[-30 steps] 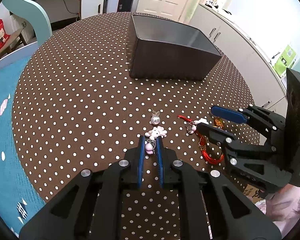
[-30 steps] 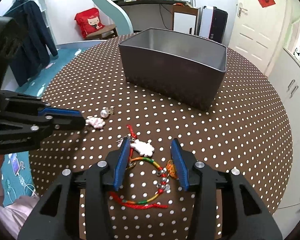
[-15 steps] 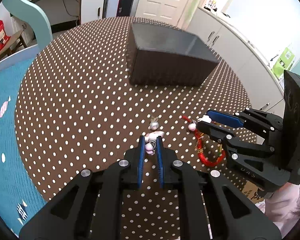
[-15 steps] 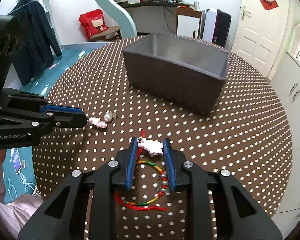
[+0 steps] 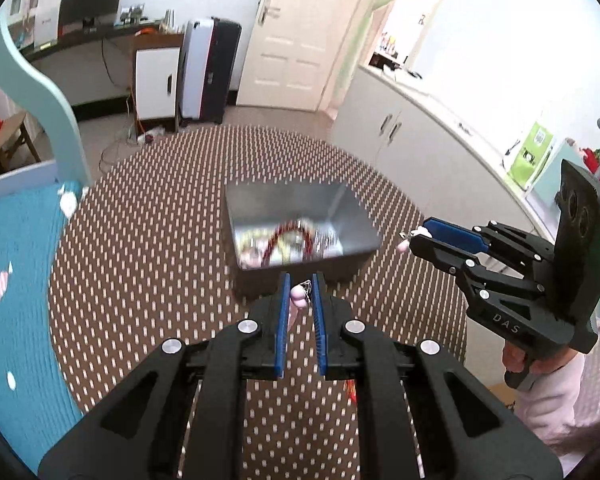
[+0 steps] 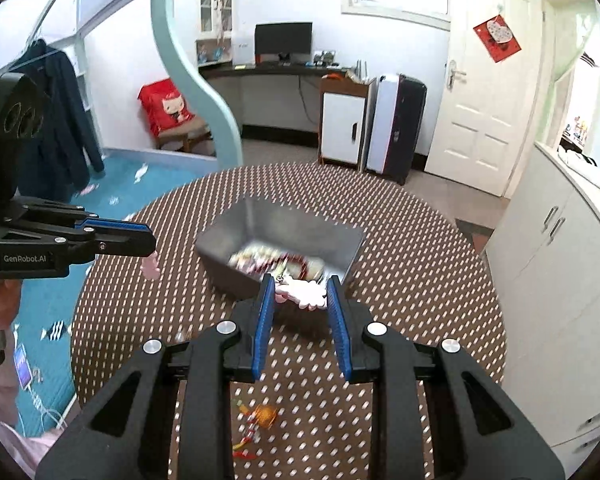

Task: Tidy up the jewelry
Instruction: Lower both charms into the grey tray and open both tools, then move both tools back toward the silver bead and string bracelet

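My left gripper (image 5: 299, 286) is shut on a pink charm (image 5: 298, 297) and holds it in the air just before the near wall of the grey box (image 5: 352, 220). My right gripper (image 6: 301, 290) is shut on a white cloud-shaped charm (image 6: 303, 291) and holds it above the near rim of the same box (image 6: 236, 224), which contains several blurred pieces of jewelry. Each gripper shows in the other view: the right one (image 5: 414, 238) beside the box, the left one (image 6: 150, 248) with the pink charm (image 6: 151, 268) hanging from it.
The round table (image 5: 140, 264) has a brown cloth with white dots. An orange and red bracelet piece (image 6: 260, 420) lies on the cloth under my right gripper. A teal bed frame (image 6: 188, 80) and white cabinets (image 5: 440, 136) stand around the table.
Both grippers have lifted off the cloth with their charms and moved up toward the box. The right jaws closed on the white charm. The box interior has come into view.
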Motion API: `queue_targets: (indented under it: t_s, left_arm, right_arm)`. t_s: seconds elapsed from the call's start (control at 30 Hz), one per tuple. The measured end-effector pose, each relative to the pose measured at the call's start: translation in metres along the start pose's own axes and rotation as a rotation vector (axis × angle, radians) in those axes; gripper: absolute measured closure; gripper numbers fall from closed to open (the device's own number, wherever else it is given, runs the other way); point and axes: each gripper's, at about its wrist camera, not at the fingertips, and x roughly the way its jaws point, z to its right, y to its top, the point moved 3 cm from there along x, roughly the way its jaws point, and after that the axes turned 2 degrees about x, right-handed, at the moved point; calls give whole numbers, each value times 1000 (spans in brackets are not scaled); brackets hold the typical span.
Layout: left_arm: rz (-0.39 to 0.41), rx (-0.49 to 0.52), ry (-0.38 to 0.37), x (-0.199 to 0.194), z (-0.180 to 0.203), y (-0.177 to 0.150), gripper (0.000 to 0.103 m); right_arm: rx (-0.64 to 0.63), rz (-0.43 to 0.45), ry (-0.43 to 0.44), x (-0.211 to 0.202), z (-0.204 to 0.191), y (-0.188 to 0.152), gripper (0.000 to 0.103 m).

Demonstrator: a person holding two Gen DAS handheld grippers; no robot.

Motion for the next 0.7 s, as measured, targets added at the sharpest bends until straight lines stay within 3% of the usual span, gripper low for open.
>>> queue_targets:
  t_s: [0.27, 0.5, 0.53, 0.6, 0.63, 0.67, 0.7]
  left_arm:
    - [3, -46, -54, 36, -5, 45, 92]
    - [-65, -63, -9, 77, -12, 54, 92]
    - [-68, -56, 6, 81, -12, 54, 92]
    - [-72, -40, 44, 85, -10, 54, 90]
    - [-78, -32, 67, 85, -10, 52, 78]
    - [-81, -25, 91, 85, -7, 50, 53]
    - [-68, -20, 117, 83, -6, 50, 43]
  right_arm:
    - [67, -5, 11, 33, 24, 23, 78]
    - [79, -60, 34, 59, 27, 24, 75]
    - [75, -62, 41, 61, 26, 24, 70]
    - [73, -53, 30, 60, 27, 27, 39]
    - [68, -45, 21, 58, 29, 28, 37]
    - [63, -38, 13, 56, 30, 28, 35]
    - [63, -38, 6, 54, 32, 28, 31]
